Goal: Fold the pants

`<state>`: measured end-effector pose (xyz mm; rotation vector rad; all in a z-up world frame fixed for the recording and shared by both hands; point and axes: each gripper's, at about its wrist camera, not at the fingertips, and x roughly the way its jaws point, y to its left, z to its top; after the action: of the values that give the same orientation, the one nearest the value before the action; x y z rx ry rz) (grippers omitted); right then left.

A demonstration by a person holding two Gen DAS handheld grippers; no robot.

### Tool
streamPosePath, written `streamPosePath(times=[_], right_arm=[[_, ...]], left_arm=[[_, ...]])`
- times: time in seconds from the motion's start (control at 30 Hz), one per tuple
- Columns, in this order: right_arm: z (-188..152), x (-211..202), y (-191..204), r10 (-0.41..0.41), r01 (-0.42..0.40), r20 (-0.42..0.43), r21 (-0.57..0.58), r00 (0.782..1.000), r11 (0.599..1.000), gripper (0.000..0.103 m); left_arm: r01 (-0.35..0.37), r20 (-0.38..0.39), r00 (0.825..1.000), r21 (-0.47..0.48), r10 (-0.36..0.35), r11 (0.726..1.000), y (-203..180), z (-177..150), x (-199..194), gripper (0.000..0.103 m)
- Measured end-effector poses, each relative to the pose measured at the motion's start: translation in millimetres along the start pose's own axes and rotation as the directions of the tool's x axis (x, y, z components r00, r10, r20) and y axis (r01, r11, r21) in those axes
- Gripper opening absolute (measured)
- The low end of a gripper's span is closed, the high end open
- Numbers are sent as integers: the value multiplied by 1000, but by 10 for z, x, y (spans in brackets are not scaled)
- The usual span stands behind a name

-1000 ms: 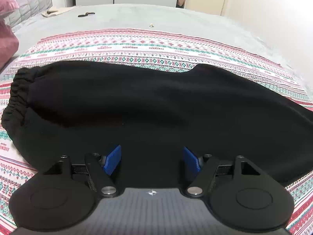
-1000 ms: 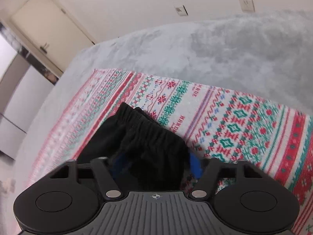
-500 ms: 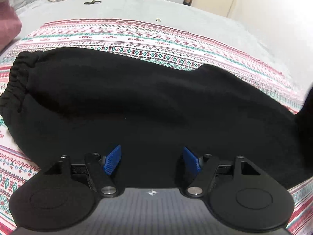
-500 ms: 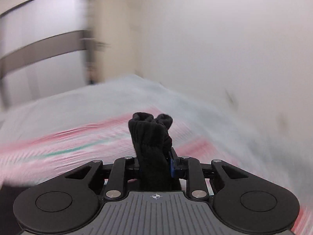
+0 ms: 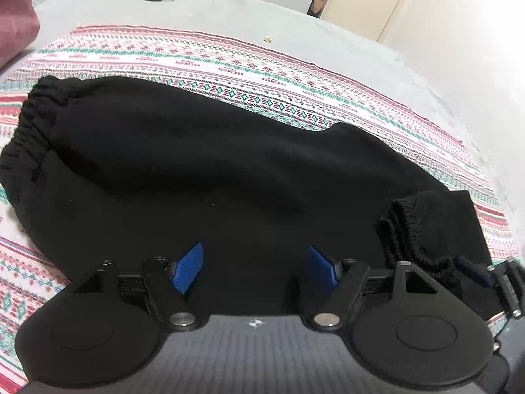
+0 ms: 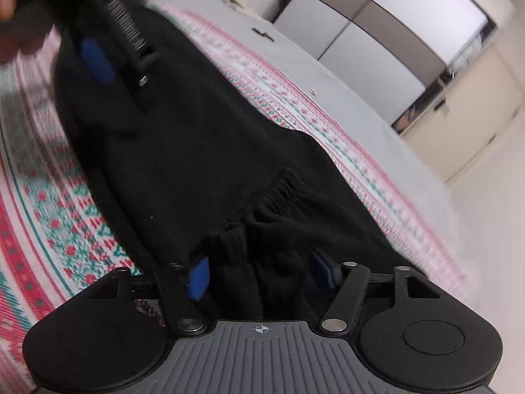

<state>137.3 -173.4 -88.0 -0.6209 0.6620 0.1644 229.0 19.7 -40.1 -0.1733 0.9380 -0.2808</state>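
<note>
Cuffs (image 6: 262,207) now folded onto pants (image 5: 213,170), right gripper (image 6: 262,275) opening.

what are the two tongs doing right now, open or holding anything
Left tongs: open, empty, over the black pants.
Right tongs: jaws opening, the pants' leg cuffs lie between the blue pads, no longer pinched.
</note>
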Motion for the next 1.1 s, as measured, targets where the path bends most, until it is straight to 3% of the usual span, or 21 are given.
streamPosePath(times=[0.07,0.2,0.23,0.4,0.6,0.67,0.73,0.8,0.9,1.0,1.07,1.1], right_arm=[[-26,53,-41,21,-22,5,6,1000,1000,67],[-24,100,119,47,-45,49,-60,998,997,57],[-18,107,100,60,-58,43,-38,997,998,32],[150,78,-70,38,-50,72,168,997,985,28],[329,20,-145,-102,26,158,422,982,906,27],[402,6,-139,-161,50,213,449,964,892,27],[473,47,-90,-183,70,233,424,955,903,27],[540,215,0,-150,65,209,366,966,928,27],[592,542,146,-35,7,88,302,996,953,29],[548,682,168,35,-44,33,312,999,949,33],[546,620,150,91,-98,36,299,995,949,47],[553,581,135,129,-137,44,293,991,946,61]], left_arm=[[34,-16,999,-24,-35,999,-25,-1,43,97],[147,-39,988,-122,-152,982,-30,13,105,97],[181,-38,981,-160,-189,970,-18,22,121,97],[278,-2,956,-301,-293,912,-25,82,237,103],[322,40,944,-344,-329,882,-121,185,292,103],[310,46,949,-336,-313,889,-99,200,271,103],[288,53,957,-330,-287,899,-51,206,243,103],[257,46,966,-325,-256,910,-1,207,246,103],[217,34,975,-331,-218,918,61,207,258,103],[205,28,978,-327,-208,922,69,209,247,103],[203,27,978,-312,-205,928,34,211,233,103],[200,25,979,-302,-202,932,11,211,231,103]])
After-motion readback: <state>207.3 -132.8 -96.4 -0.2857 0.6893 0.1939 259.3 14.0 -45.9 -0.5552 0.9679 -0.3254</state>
